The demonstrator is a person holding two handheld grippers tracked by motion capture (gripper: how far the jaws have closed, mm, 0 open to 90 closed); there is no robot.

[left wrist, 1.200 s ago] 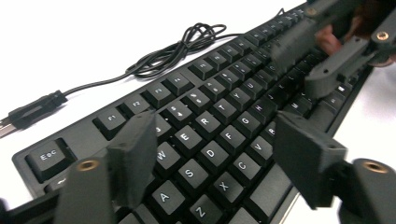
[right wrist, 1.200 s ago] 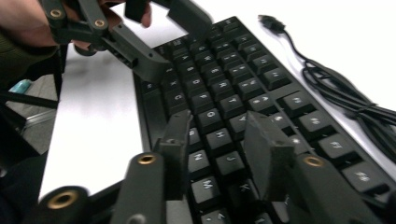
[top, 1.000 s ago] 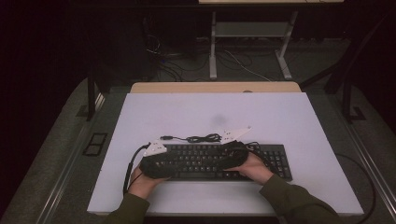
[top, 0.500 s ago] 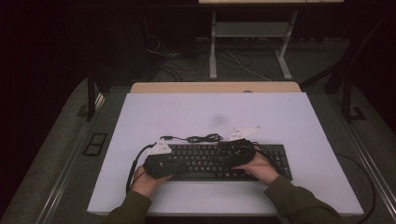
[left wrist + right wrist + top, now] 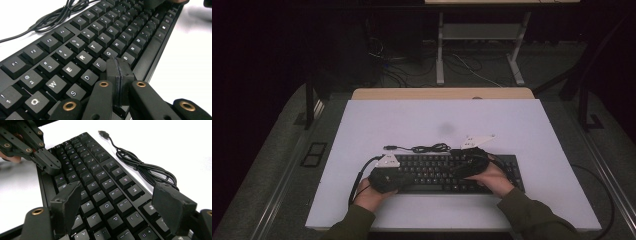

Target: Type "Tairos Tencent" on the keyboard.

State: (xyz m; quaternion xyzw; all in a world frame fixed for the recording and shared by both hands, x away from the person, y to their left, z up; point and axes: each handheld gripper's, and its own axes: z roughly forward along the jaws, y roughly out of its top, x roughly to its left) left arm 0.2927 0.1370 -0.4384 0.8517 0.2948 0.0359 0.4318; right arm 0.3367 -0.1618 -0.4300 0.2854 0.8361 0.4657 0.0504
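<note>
A black keyboard [image 5: 447,172] lay flat on the white desk [image 5: 412,125], near the edge on the person's side, with its long side along that edge. Its black cable [image 5: 424,148] lay in a loose bundle on the desk just behind the keyboard, and the plug end [image 5: 102,132] rested on the white surface apart from the keys.

The left tongs [image 5: 117,75] were over the left part of the keyboard. In the left gripper view the two jaws were pressed together, with no gap between them and nothing between them. Their tip stood just above the lower letter rows, near the F, G and B keys; whether it touched a key, I cannot tell. In the high view the left hand [image 5: 372,192] held these tongs at the left end of the keyboard, and a dark green sleeve [image 5: 349,225] came in from below.

The right tongs [image 5: 120,197] were over the right half of the keyboard, held by the right hand [image 5: 492,175]. In the right gripper view their jaws stood wide apart, and keys such as O, P and K showed between them. They held nothing. The same view showed the left tongs farther off, with their jaws together over the keys.
</note>
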